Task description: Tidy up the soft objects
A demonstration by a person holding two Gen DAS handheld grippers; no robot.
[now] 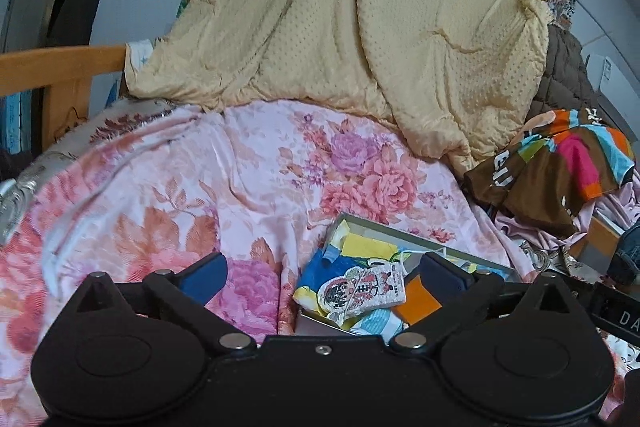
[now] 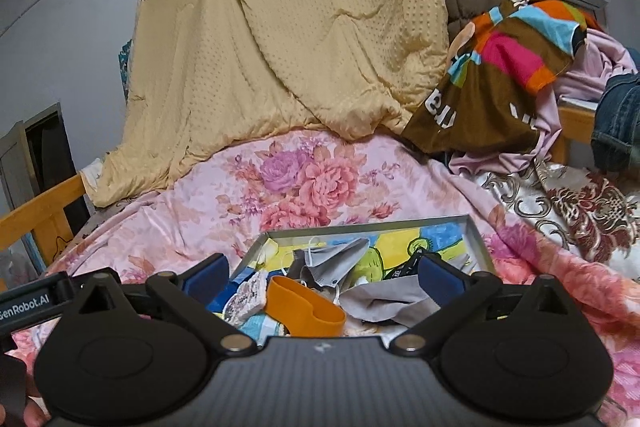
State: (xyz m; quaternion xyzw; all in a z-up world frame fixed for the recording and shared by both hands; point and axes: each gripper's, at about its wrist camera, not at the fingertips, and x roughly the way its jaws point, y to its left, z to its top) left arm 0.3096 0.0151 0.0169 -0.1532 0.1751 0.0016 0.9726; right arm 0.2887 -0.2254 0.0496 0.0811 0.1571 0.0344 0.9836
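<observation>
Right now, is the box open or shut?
Open: the box has no lid on, and masks and an orange band show inside.

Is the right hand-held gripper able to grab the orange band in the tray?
Probably yes. The right hand-held gripper is open, and the orange band lies on top in the tray, just ahead, with nothing covering it.

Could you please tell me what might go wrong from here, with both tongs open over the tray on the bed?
The tray sits on soft, rumpled floral bedding, so pressing down could tip it. The masks overlap the orange band, so the right tongs may grab several. The left tongs hover close by; they could collide.
</observation>
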